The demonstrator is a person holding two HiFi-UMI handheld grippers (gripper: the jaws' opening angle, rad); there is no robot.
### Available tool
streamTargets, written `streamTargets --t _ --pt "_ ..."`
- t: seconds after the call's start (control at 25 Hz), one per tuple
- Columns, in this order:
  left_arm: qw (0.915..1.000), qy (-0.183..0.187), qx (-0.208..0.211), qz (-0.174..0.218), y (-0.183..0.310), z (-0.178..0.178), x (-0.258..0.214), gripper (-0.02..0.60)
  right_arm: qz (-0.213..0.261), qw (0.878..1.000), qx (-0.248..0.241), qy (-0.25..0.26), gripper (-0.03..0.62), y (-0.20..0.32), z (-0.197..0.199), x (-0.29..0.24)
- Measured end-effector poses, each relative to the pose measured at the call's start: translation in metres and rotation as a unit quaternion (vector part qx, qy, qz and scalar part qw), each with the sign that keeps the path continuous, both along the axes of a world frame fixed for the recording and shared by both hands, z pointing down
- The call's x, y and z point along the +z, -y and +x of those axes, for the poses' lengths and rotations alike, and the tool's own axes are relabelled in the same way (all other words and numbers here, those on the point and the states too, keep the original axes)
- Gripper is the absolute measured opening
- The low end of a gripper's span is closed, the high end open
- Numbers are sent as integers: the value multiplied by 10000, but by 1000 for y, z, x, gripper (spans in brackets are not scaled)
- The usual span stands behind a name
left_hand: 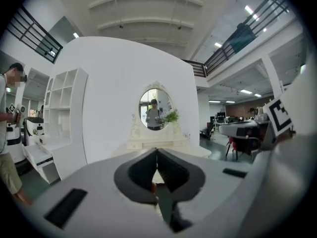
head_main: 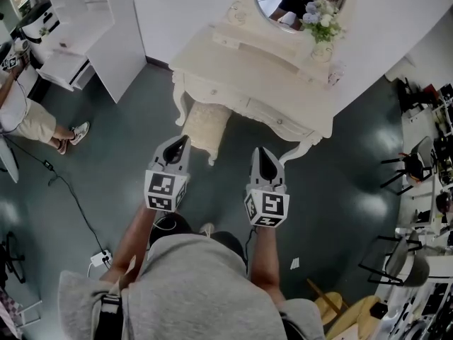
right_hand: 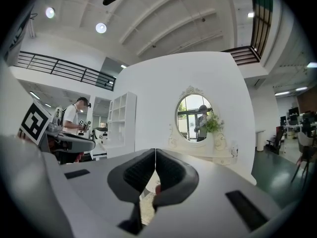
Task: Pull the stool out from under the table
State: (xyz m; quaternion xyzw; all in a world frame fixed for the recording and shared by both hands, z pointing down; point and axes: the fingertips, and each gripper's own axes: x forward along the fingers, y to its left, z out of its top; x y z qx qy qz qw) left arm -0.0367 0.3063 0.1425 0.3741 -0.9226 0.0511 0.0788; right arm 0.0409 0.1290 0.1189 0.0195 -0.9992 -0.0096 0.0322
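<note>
A cream padded stool stands tucked partly under the front of a cream dressing table with an oval mirror. My left gripper hangs just in front of the stool, shut and holding nothing. To its right my right gripper is shut and empty, short of the table's front edge and curved leg. In the left gripper view the jaws meet tip to tip, with the table beyond. The right gripper view shows closed jaws and the same table.
A white shelf unit stands at the back left, with a person beside it. A cable and power strip lie on the dark floor at the left. Black chairs and a wooden one stand to the right. Flowers sit on the tabletop.
</note>
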Motion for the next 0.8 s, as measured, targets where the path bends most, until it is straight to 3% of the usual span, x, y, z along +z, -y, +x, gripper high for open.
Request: streamTargets --t 0.32,0.8 --pt "9998 -37 210 -46 11 -62 8 5 -64 9997 248 -20 14 12 -53 8" --pt "9956 -428 825 -122 14 -209 27 5 -294 9946 906 -405 14 7 -179 27"
